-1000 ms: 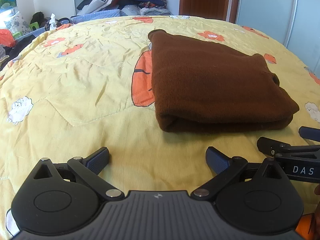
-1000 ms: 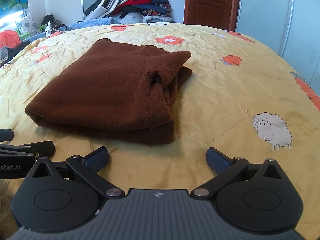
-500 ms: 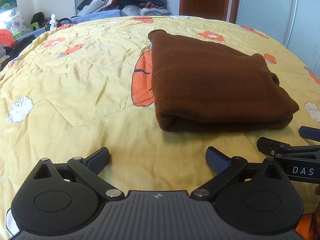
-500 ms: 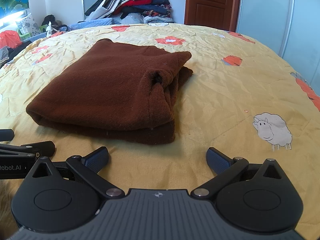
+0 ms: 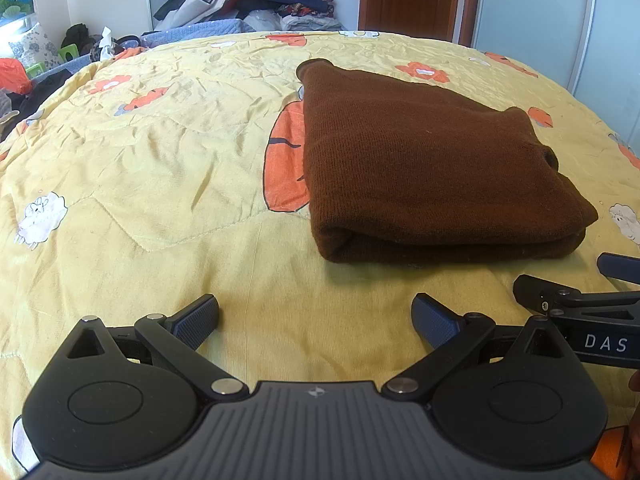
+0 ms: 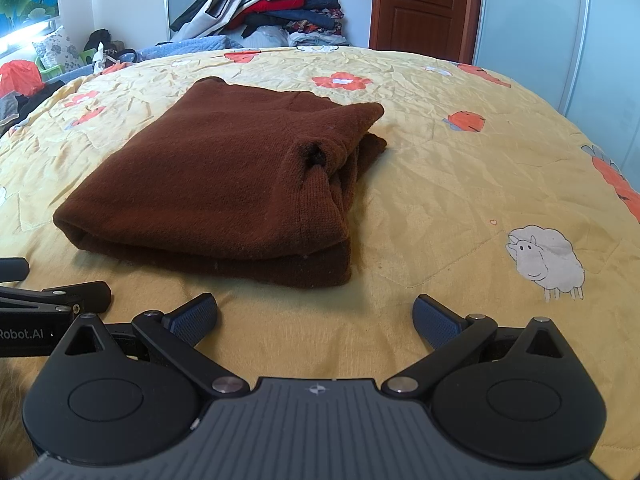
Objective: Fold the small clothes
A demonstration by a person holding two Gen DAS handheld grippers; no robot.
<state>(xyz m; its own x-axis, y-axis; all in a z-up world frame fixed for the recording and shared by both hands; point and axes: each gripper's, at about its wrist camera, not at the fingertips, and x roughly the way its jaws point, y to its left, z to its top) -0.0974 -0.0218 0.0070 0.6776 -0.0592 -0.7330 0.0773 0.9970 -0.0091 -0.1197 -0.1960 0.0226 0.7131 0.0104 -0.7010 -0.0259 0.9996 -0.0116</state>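
Pretty clearly a home bedroom: a bed (image 6: 440, 152) covered by a yellow cartoon-sheep quilt, clothes piled (image 6: 272, 4) at the wall, a wooden door (image 6: 420, 4) seen behind.

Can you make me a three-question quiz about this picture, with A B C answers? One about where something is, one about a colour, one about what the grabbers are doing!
1. Where does the folded garment lie?
A. on the yellow quilt
B. on the floor
C. inside a drawer

2. What colour is the garment?
A. blue
B. brown
C. white

3. How are the left gripper and right gripper?
A. both shut on cloth
B. one open, one shut
C. both open, holding nothing

Answers:
1 A, quilt shows all around it.
2 B, its knit is brown in both views.
3 C, each pair of fingers stands wide apart, short of the garment's near edge.
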